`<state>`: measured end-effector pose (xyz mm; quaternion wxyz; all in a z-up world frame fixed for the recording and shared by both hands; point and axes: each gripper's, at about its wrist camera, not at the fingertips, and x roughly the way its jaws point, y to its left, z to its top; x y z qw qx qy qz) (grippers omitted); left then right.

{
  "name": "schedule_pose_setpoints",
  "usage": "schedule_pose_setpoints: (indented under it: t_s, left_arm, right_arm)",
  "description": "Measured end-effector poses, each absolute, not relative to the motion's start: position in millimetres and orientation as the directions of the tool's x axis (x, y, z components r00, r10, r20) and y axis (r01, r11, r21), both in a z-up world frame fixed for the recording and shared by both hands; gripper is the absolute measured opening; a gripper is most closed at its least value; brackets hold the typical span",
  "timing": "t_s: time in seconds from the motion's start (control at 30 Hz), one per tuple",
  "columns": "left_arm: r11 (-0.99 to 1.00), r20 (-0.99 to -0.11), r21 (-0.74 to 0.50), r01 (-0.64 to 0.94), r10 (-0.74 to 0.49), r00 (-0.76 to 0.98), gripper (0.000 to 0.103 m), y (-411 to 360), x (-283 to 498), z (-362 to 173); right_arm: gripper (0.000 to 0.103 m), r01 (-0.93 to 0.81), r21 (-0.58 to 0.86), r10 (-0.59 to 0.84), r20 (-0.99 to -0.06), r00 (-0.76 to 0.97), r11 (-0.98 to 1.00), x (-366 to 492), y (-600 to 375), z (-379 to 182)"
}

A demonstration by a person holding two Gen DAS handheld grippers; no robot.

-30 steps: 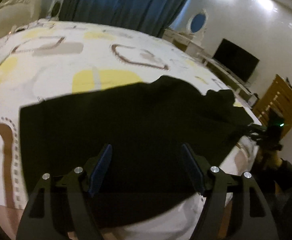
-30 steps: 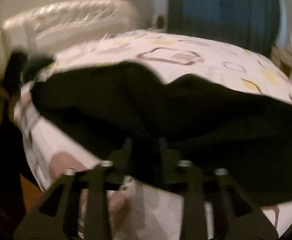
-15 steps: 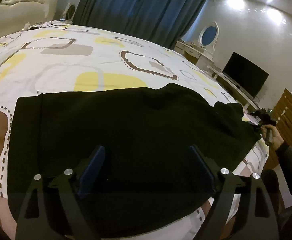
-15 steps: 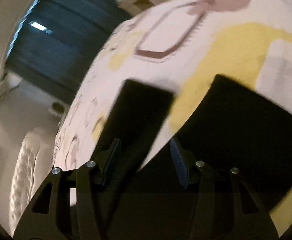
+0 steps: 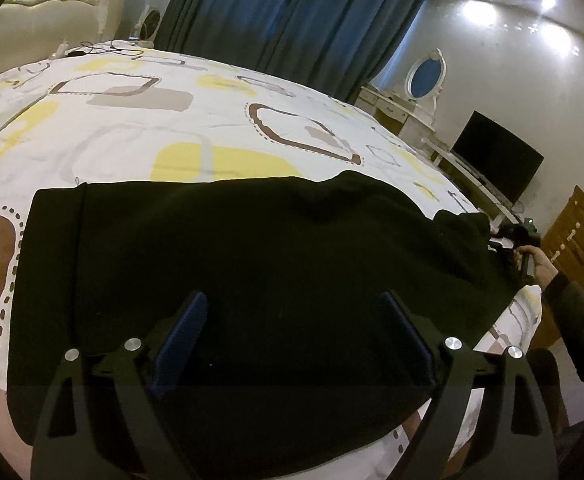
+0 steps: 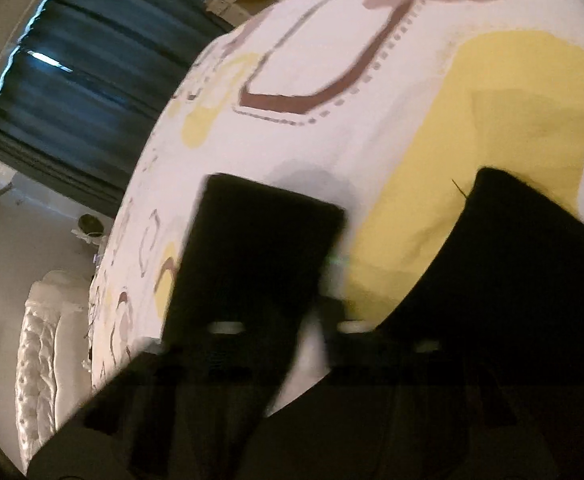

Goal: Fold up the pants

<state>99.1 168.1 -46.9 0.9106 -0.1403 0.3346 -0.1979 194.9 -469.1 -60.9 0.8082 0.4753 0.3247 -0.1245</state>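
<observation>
- Looking down our left gripper [image 5: 292, 336], we've got its blue-padded fingers [image 5: 181, 330] spread wide with nothing between them, poised above the near part of the black pants [image 5: 251, 260].
- Those pants are laid out across the patterned bedspread [image 5: 139, 120], near the edge closest to us. One end is flat and squared off on the left of the left wrist view, and the other end bunches up on the right.
- Our guess on the step: we're between folds, or just about to start one. Most of the fabric is spread flat, so there's plenty of folding left.
- Next move probably means dropping the left tongs onto an edge and closing on it. Black on black makes the layers hard to read, so grabbing just one layer could be tricky.
- Farther out, our right hand [image 5: 540, 266] holds the right gripper [image 6: 320, 312] at the bunched end, forearm stretched out toward the bed.
- That right view is tilted hard and smeared. It shows two dark parts of the pants with bedspread between them, but honestly we can't tell if those tongs are spread or pinching cloth.
</observation>
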Motion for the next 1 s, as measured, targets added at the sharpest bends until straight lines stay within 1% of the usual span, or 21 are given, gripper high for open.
schedule_pose_setpoints:
  t_s: [0.07, 0.2, 0.33, 0.43, 0.57, 0.63, 0.7, 0.77, 0.87, 0.9, 1.0]
  left_arm:
    - [0.878, -0.551, -0.397, 0.267, -0.46, 0.697, 0.087, 170, 99, -47]
    - [0.874, -0.548, -0.408, 0.266, -0.467, 0.694, 0.087, 171, 100, -46]
    - [0.873, -0.547, -0.411, 0.264, -0.467, 0.695, 0.087, 172, 100, -46]
    - [0.87, -0.543, -0.418, 0.262, -0.47, 0.696, 0.087, 172, 100, -45]
    - [0.868, -0.54, -0.423, 0.26, -0.472, 0.697, 0.087, 171, 98, -45]
    - [0.87, -0.543, -0.421, 0.257, -0.469, 0.697, 0.087, 170, 98, -45]
    - [0.871, -0.546, -0.419, 0.256, -0.467, 0.696, 0.087, 170, 99, -44]
    - [0.871, -0.548, -0.422, 0.252, -0.467, 0.694, 0.087, 170, 99, -44]
    - [0.869, -0.553, -0.43, 0.246, -0.469, 0.689, 0.087, 170, 98, -42]
    - [0.868, -0.555, -0.431, 0.246, -0.47, 0.687, 0.087, 169, 98, -42]
    - [0.875, -0.568, -0.415, 0.249, -0.464, 0.68, 0.087, 166, 96, -40]
  right_arm:
    - [0.007, 0.495, 0.688, 0.096, -0.629, 0.771, 0.53, 190, -468, -57]
    - [0.006, 0.433, 0.699, 0.062, -0.562, 0.825, 0.57, 170, -463, -31]
    - [0.006, 0.38, 0.698, 0.016, -0.488, 0.873, 0.607, 125, -467, 4]
    - [0.006, 0.375, 0.711, -0.005, -0.463, 0.886, 0.595, 90, -477, 11]
    - [0.006, 0.404, 0.723, -0.009, -0.482, 0.876, 0.561, 50, -489, -8]
    - [0.006, 0.43, 0.713, -0.015, -0.508, 0.861, 0.553, 37, -490, -24]
    - [0.006, 0.441, 0.731, -0.007, -0.513, 0.858, 0.52, 26, -492, -40]
    - [0.005, 0.442, 0.755, -0.009, -0.501, 0.865, 0.484, 15, -493, -52]
    - [0.005, 0.421, 0.77, -0.03, -0.465, 0.885, 0.479, -2, -489, -52]
    - [0.005, 0.426, 0.768, -0.035, -0.468, 0.883, 0.478, -2, -489, -53]
    - [0.005, 0.477, 0.743, -0.047, -0.518, 0.854, 0.469, 5, -497, -71]
